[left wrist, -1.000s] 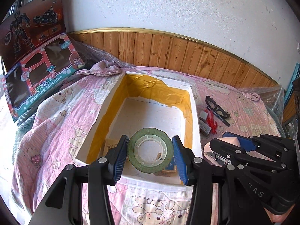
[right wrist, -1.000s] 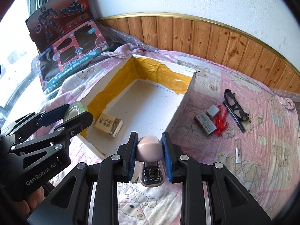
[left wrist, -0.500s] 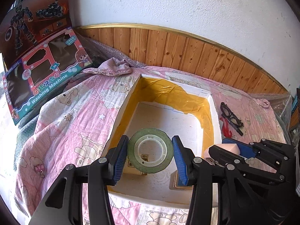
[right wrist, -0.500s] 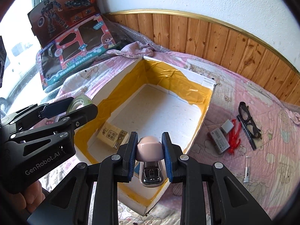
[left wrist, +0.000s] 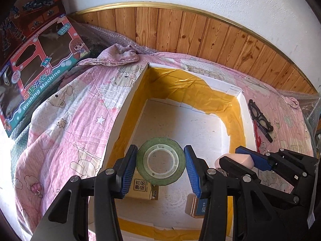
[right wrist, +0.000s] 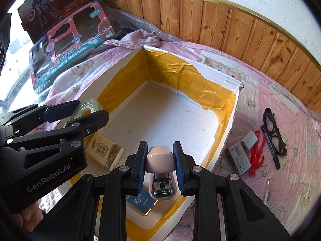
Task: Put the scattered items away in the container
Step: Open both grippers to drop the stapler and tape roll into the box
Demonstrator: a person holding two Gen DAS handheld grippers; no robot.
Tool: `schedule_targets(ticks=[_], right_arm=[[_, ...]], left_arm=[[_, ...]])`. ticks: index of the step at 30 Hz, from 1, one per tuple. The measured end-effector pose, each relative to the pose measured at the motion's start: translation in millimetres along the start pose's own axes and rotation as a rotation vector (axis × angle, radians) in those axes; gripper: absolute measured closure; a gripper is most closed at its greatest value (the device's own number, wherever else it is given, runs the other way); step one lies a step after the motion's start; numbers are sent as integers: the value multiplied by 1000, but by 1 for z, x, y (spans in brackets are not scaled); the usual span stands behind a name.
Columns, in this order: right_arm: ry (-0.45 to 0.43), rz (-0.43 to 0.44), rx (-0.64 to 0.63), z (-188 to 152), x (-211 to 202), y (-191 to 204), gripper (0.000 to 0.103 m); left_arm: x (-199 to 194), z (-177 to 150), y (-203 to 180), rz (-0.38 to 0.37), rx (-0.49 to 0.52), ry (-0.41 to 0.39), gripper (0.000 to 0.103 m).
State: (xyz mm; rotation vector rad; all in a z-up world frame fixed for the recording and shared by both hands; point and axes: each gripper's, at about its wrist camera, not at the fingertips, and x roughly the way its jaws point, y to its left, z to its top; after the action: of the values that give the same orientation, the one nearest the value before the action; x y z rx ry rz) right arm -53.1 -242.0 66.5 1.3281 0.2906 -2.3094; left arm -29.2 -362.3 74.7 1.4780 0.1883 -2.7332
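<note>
**A:** Both claws are over the box. What have they got?

**B:** The left gripper (left wrist: 160, 161) is clamped on a green tape roll (left wrist: 160, 161), blue pads pressed on either side, the roll on edge with its hollow core facing the camera. The right gripper (right wrist: 159, 161) is closed on a pink stapler (right wrist: 159, 158), metal nose pointing down.

**A:** Below them?

**B:** The white foam box (right wrist: 230, 120), inner walls lined with yellow tape. On its floor at the near left lies a tan tissue pack (right wrist: 106, 152); a blue card (right wrist: 141, 200) sits nearer, just under the stapler.

**A:** Outside the box?

**B:** On the pink quilt (left wrist: 70, 110) to the right: a small grey packet (right wrist: 239, 159), a red clip (right wrist: 255, 154) beside it, black glasses (right wrist: 273, 130) further right, and a tiny tube (right wrist: 267, 190) nearer.

**A:** Further back?

**B:** At far left a toy washing-machine box (left wrist: 34, 76) leans by the wall, wooden panelling (left wrist: 200, 34) running behind.
</note>
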Motion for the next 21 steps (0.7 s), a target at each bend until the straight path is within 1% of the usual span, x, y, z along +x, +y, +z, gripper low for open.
schedule_targets(ticks=[6, 7, 8, 9, 10, 11, 12, 14, 21], right_arm=[[17, -2, -2, 6, 14, -4, 75], [14, 5, 3, 7, 15, -5, 75], [10, 13, 8, 7, 16, -7, 75], [10, 18, 14, 8, 17, -8, 74], [12, 21, 19, 8, 17, -9, 73], [12, 28, 23, 8, 17, -10, 70], [11, 35, 26, 8, 17, -10, 70], [14, 38, 25, 6, 18, -11, 70], [14, 50, 30, -4, 14, -12, 70]], left_arm=[[20, 10, -2, 16, -2, 25, 54], [23, 11, -2, 20, -7, 27, 52], [25, 12, -2, 25, -10, 30, 45], [26, 12, -2, 28, -9, 24, 41], [27, 12, -2, 36, -5, 17, 34], [27, 12, -3, 46, 1, 11, 30], [28, 12, -4, 51, 7, 9, 29], [29, 11, -4, 58, 15, 11, 25], [28, 8, -3, 66, 11, 15, 24]])
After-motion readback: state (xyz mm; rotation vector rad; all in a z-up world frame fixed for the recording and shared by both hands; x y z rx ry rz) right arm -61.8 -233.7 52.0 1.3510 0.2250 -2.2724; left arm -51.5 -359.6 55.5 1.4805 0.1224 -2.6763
